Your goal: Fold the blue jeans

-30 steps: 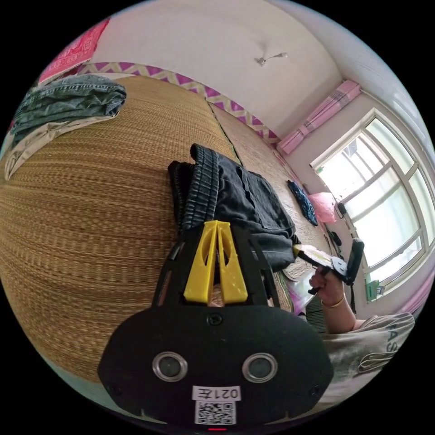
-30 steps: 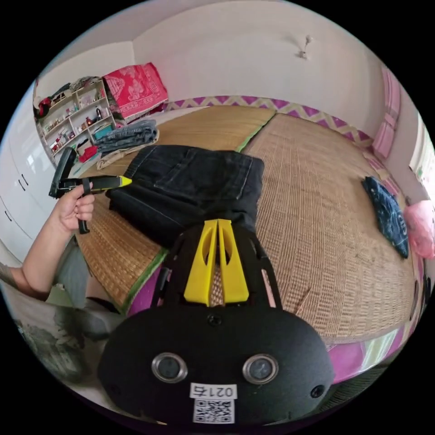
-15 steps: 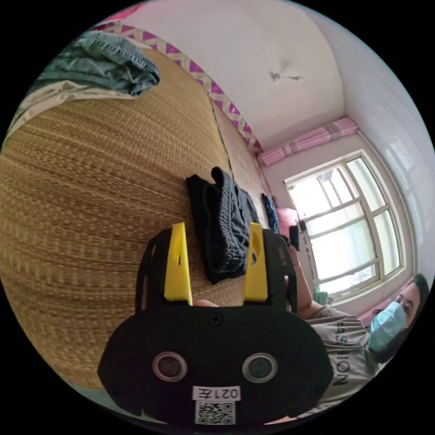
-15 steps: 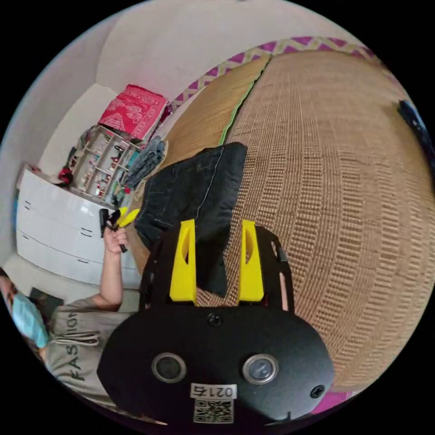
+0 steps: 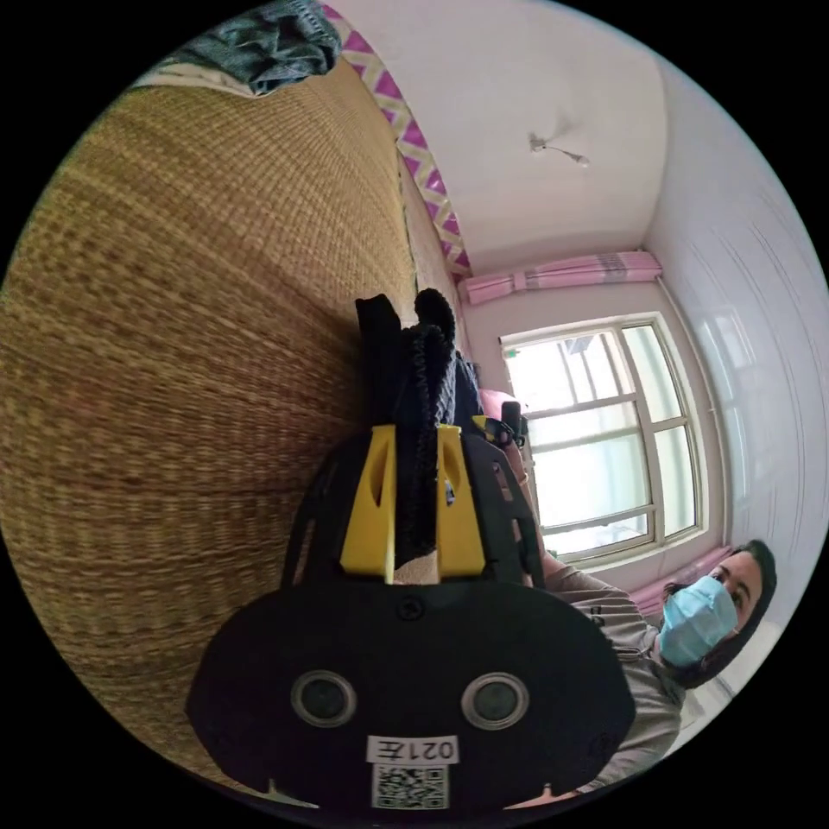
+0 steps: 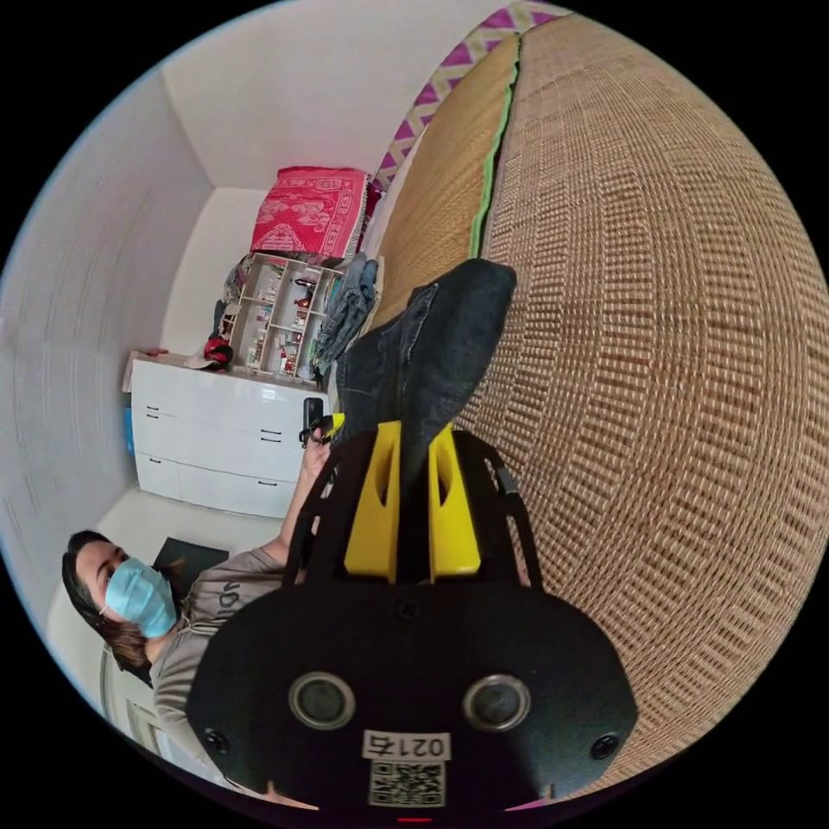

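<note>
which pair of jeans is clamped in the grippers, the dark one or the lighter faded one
The dark jeans: the right gripper and the left gripper each pinch an end of that folded bundle. The lighter faded jeans lie apart, untouched, at the woven mat's far edge by the shelves.

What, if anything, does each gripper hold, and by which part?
Both hold the folded dark jeans: left gripper at the ribbed waistband end, right gripper at a folded edge.

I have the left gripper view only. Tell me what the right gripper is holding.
Observer: The right gripper has both jaws pressed on a folded end of the jeans.
Operator: Name what stands past the bed on that side.
Observer: A shelf unit and white drawers.
Operator: Give me one more landmark there.
Observer: A red cloth lies next to the shelf unit.
</note>
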A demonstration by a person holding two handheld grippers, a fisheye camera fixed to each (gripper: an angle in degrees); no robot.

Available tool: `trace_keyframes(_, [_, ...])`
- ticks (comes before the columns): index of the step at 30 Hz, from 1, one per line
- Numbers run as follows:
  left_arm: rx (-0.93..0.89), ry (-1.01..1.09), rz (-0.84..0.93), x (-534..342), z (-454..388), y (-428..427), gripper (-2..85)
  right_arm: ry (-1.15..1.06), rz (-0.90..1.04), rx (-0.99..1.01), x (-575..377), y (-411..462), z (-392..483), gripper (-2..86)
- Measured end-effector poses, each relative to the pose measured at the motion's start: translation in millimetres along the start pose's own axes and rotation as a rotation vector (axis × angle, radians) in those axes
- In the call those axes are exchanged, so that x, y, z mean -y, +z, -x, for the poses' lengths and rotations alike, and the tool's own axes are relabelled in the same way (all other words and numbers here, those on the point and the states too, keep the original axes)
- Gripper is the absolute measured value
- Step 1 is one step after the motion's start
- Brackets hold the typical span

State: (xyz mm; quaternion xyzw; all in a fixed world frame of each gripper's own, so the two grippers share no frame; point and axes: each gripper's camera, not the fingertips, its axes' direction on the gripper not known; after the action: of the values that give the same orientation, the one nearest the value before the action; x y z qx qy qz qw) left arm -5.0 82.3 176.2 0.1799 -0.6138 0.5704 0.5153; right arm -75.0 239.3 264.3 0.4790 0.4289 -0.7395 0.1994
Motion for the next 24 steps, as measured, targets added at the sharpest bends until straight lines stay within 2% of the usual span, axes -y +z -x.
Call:
trace_keyframes(3, [-0.044,0.042,-0.084,-14,-11,-12,6.5,-0.083,0.009,-0.044,7,8,38,4.9])
trace_keyframes(7, [-0.126,0.076,-0.281,-20,-19,-82,6.4,-0.220,0.010,-0.093,54,44,115,4.8])
trace_keyframes(9, [-0.108,0.102,-0.359,-12,-27,-126,6.4,-0.277,0.022,-0.080,89,73,151,4.8])
trace_keyframes(15, [0.053,0.131,-0.659,47,-54,-267,7.3,-0.504,0.054,-0.089,254,230,301,5.9])
trace_keyframes(18, [0.091,-0.091,-0.798,66,0,-312,9.0,-0.457,-0.058,-0.123,308,289,337,10.4])
trace_keyframes(20, [0.041,-0.341,-0.828,48,73,-326,9.4,-0.473,-0.052,-0.205,312,326,337,11.0])
trace_keyframes(24, [-0.124,-0.288,-0.883,-4,130,-325,2.2,-0.480,0.026,-0.314,274,349,284,9.0])
